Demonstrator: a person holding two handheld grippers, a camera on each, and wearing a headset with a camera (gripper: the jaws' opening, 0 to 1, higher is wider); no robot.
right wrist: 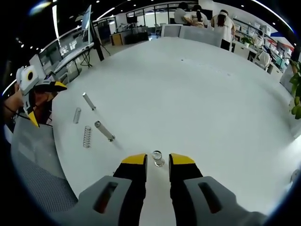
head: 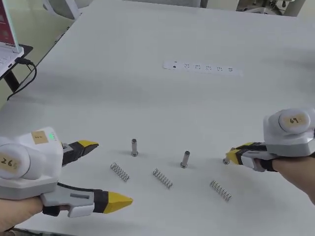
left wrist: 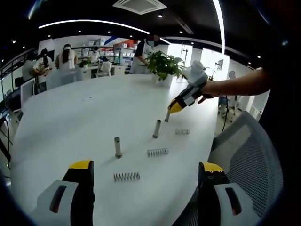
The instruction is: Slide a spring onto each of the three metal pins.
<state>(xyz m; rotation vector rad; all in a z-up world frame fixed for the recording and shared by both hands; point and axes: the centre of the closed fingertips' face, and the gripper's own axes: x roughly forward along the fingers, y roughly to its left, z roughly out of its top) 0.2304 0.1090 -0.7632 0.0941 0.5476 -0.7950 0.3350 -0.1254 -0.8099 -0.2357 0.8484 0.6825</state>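
Three metal pins stand upright on the white table (head: 147, 98), and the middle pin (head: 185, 159) serves as marker for everything else. Left of the middle pin, and slightly farther from the person, stands the left pin (head: 134, 147); right of it, about level, stands the right pin (head: 226, 161). Three springs lie flat on the near side of the middle pin, none on a pin: the middle spring (head: 162, 178) just near-left of it, the left spring (head: 119, 172) farther left, the right spring (head: 220, 190) near-right. Well beyond the middle pin lies a white power strip (head: 202, 68). The right gripper (right wrist: 157, 160) reaches in from the right of the middle pin. Its fingers are drawn close but not pressed together, with the right pin's head in the narrow gap and a sliver of table on each side. The left gripper (head: 111, 172) hovers far left of the middle pin, fingers spread wide and holding nothing, the left spring lying ahead between their yellow tips.
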